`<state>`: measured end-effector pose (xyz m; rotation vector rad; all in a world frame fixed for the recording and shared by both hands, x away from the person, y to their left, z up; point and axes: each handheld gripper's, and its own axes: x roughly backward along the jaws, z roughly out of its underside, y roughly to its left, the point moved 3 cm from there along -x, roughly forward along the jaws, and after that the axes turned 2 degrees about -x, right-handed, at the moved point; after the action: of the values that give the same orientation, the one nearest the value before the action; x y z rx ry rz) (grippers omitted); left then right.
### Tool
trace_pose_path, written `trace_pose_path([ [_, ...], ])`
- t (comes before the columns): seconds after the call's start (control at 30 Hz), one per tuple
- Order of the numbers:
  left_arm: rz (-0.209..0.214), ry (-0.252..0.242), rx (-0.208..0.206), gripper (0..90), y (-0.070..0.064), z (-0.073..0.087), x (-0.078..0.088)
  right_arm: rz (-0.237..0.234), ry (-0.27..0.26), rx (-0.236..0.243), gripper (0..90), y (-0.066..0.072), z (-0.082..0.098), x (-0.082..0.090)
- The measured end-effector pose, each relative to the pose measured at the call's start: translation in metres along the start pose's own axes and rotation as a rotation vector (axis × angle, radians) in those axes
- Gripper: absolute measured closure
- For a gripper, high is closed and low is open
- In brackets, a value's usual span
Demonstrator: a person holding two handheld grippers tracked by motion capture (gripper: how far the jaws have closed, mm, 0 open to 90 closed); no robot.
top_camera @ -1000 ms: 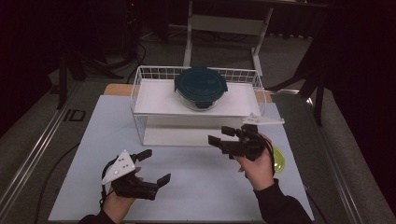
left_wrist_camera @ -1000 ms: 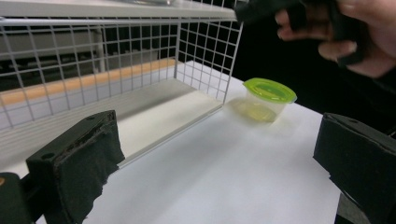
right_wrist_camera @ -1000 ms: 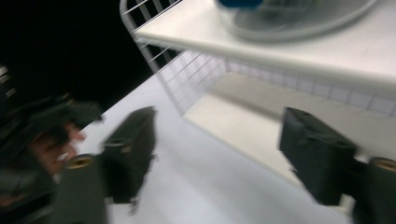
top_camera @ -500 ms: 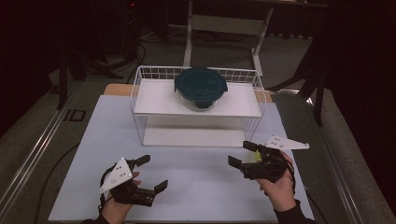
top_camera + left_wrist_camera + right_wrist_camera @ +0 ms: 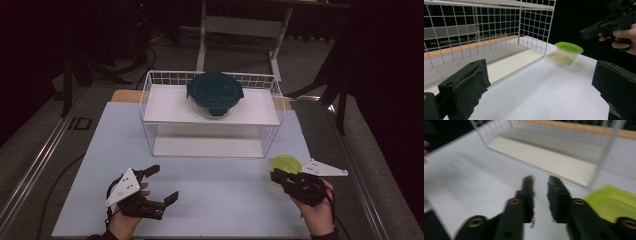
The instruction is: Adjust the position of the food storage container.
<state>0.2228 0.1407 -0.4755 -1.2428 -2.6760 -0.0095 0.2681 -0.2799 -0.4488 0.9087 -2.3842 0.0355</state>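
Right tool [image 5: 278,176] beside green-lidded tub [image 5: 286,164], near table edge [image 5: 320,190]

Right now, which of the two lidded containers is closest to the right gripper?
The small clear tub with the lime-green lid, sitting on the white table beside the right gripper. The round glass container with the dark teal lid sits farther off, atop the wire rack.

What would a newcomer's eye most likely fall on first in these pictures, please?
Probably the white wire rack at the back of the table, with a round glass container under a dark teal lid on its upper shelf. Next comes the small tub with a bright green lid, on the table beside the right gripper.
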Motion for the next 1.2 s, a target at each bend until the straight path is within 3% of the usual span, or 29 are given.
trace_pose_path([
  [0.07, 0.002, -0.005, 0.002, 1.2, 0.000, 0.000, 0.000, 0.001, 0.006, -0.009, 85.8, -0.004, 0.002, 0.001],
  [0.1, 0.004, 0.000, -0.005, 1.2, -0.001, 0.000, 0.000, 0.030, 0.015, -0.006, 89.6, -0.013, 0.007, 0.002],
  [0.33, 0.008, 0.002, 0.003, 1.3, -0.001, 0.001, -0.001, 0.077, 0.023, -0.041, 90.0, -0.036, 0.017, 0.010],
  [0.53, 0.011, -0.014, 0.002, 1.2, -0.002, 0.000, 0.000, 0.148, 0.022, -0.071, 90.0, -0.060, 0.025, 0.019],
  [0.57, 0.012, -0.008, -0.001, 1.3, -0.002, 0.000, -0.001, 0.183, 0.019, -0.078, 90.0, -0.069, 0.028, 0.023],
  [0.63, 0.013, -0.008, -0.002, 1.2, -0.003, 0.000, -0.001, 0.209, 0.011, -0.097, 90.0, -0.078, 0.032, 0.026],
  [0.8, 0.014, -0.015, -0.007, 1.3, -0.004, -0.001, -0.001, 0.271, 0.031, -0.134, 90.0, -0.100, 0.046, 0.028],
  [1.03, 0.016, -0.015, -0.005, 1.3, -0.004, -0.001, -0.001, 0.293, 0.067, -0.193, 90.0, -0.116, 0.067, 0.017],
  [1.2, 0.015, -0.017, -0.005, 1.2, -0.003, -0.001, -0.001, 0.279, 0.103, -0.214, 90.0, -0.121, 0.076, 0.003],
])
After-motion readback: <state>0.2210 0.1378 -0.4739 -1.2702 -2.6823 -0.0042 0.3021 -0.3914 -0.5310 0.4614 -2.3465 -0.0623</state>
